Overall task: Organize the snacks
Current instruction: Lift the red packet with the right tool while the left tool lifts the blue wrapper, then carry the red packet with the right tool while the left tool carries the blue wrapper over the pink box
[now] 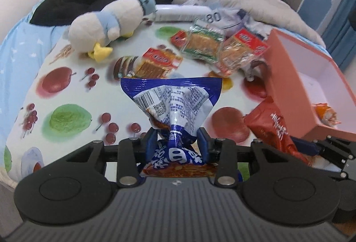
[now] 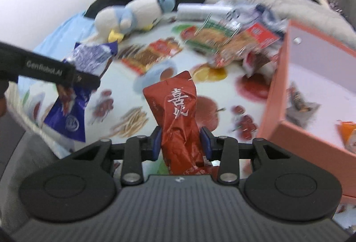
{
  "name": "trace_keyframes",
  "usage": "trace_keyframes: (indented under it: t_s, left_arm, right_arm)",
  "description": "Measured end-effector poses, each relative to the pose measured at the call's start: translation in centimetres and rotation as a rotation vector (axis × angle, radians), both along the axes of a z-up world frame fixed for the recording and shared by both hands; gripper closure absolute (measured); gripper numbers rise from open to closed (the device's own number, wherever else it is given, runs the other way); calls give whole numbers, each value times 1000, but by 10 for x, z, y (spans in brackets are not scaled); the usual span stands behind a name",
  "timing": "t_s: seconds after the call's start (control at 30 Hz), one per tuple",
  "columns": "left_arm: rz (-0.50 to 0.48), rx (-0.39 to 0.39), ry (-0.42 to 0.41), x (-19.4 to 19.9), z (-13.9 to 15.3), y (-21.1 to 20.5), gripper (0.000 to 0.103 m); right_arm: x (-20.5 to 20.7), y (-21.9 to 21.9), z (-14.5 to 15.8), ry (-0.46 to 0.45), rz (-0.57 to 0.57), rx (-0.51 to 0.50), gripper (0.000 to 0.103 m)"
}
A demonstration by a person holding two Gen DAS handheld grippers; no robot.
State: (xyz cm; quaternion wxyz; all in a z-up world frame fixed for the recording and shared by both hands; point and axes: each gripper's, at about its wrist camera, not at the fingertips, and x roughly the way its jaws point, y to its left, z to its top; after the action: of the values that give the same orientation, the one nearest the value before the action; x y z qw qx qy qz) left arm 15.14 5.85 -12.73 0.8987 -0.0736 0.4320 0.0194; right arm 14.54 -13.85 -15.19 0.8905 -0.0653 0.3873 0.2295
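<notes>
Left gripper: you have it clamped on the blue pack, pinched at the crumpled waist so the sealed top fans out above the pads and the rest hangs below, clear of the cloth.
Right gripper: closed on the red pack, gripped around its lower middle; the pack stands nearly upright, its printed face toward the camera.
Why held so: a grip at the narrow part likely keeps each soft pack from slipping; both look lifted off the tablecloth, which suits carrying them over a wall, not sliding them.
Box: the orange box sits at your right, open side up, with an orange snack and another wrapper already lying inside. That seems the place for both packs.
Still loose: three clear-wrapped snacks lie near the far edge of the cloth, close together, just beside the box's far corner.
Edges: the box's near wall stands between your right pack and the floor of the box; you would need to clear its rim.
Open room: the middle of the cloth is bare of items. The plush toy lies far left, well apart from the box.
Caution: the two grippers are close together, so crossing toward the box at once could tangle them.
</notes>
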Motion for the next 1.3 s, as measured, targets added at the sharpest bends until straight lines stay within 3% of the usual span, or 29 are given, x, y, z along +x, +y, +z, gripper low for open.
trace_keyframes:
  t_s: [0.7, 1.0, 1.3]
  left_arm:
    - [-132, -53, -182, -61, 94, -86, 58]
    - [-185, -107, -183, -76, 98, -124, 58]
    - [-250, -146, -137, -40, 90, -161, 58]
  right_arm:
    - [-72, -78, 101, -174, -255, 157, 63]
    - [-94, -112, 111, -179, -322, 172, 63]
    - [-81, -143, 105, -149, -416, 188, 63]
